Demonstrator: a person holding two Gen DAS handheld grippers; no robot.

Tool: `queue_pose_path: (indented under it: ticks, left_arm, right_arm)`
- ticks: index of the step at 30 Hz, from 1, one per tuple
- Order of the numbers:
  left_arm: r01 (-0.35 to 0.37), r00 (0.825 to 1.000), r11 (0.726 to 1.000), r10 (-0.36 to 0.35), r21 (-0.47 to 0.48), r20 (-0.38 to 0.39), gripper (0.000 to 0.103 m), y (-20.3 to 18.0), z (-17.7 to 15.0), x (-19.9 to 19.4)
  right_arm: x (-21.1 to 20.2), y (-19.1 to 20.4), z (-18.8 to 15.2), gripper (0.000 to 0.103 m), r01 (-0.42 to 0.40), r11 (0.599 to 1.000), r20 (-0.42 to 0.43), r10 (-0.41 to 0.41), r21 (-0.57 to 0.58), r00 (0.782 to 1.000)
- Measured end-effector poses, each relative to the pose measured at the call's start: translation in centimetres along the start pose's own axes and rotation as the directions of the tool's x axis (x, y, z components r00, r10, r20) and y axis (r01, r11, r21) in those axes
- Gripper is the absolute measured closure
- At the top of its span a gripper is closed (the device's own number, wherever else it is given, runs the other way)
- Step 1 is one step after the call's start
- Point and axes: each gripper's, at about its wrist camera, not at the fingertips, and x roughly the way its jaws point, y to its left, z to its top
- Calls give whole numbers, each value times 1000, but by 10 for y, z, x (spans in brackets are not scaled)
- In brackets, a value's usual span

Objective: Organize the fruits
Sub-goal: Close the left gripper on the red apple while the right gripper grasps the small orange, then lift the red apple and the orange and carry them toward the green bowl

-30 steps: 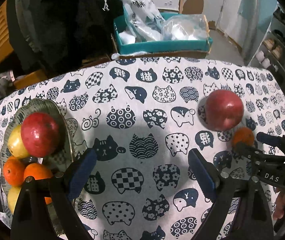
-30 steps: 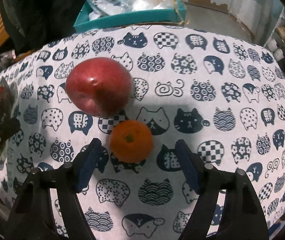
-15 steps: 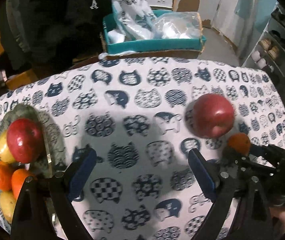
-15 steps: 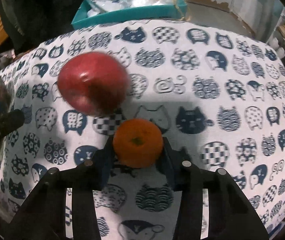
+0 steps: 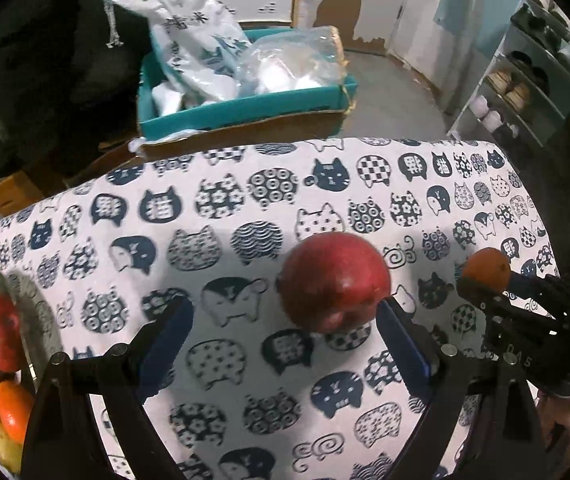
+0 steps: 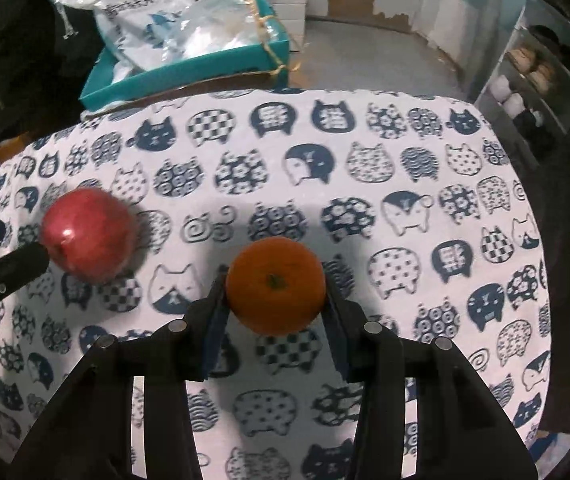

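Fruit sorting, partly done — plate point(image 5: 41, 312) at 9 o'clock holds several fruits; right hand-held gripper point(image 6: 276, 300) pinches the orange point(image 6: 276, 285) above the table point(image 6: 405, 152); left hand-held gripper point(image 5: 285, 330), spread, nears the loose red apple point(image 5: 335, 280) — two left.

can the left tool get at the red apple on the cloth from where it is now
Probably yes. The left tool is open and empty, and the apple lies just ahead, nearer its right finger, with bare cloth between. The right tool, shut on the orange, sits off to the side.
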Motion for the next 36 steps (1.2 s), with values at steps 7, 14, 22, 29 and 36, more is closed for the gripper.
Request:
queue_pose_path:
  ticks: [7,14,22,29,36]
  left_arm:
    - [16,1000,1000,-16,-2,-19,9,-14,12,15]
    - [19,999,1000,-18,9,-45,9,-28,20,35]
    - [23,998,1000,-22,16,-64,27,-31,17,48]
    - [43,998,999,-43,-3,-46,27,-24,15,45]
    - [15,1000,999,-15,40,-6,27,-27,6,26]
  right_arm:
    - [2,-10,1,59,1,1000,-2,-1,25,1000]
    - [7,-9,-2,59,-1,999,-15,2,34,1000]
    - [13,-15,-7,59,-9,998,-31,11,60,999]
    - [14,-12,-6,59,-7,998,-23,9,63,1000]
    - [-2,-8,-3,60,-6,999,12,5,52,1000]
